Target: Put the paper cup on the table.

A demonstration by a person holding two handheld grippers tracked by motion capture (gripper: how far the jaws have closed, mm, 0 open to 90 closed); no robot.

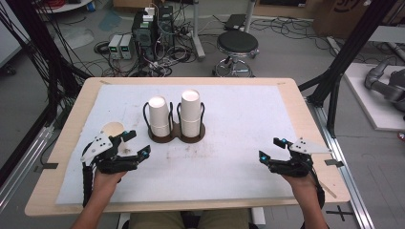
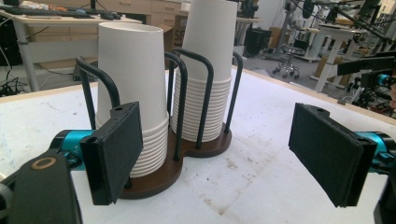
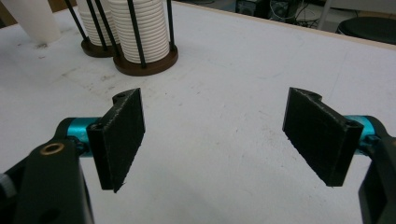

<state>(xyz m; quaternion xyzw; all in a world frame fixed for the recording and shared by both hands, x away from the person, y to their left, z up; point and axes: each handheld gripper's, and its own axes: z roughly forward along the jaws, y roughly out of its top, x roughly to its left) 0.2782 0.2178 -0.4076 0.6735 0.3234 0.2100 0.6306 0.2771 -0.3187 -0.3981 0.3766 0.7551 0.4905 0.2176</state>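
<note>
2 stacks of paper cups [image 1: 159, 116] in 1 brown double holder [image 1: 175, 135]. 1 loose cup [image 1: 113, 132] upright on the table. 2 grippers. 1 stool [image 1: 237, 44] behind.

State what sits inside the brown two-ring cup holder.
The cup holder holds two stacks of upside-down white paper cups: the left stack and the taller right stack. The inner cups are covered; their count can't be seen.
</note>
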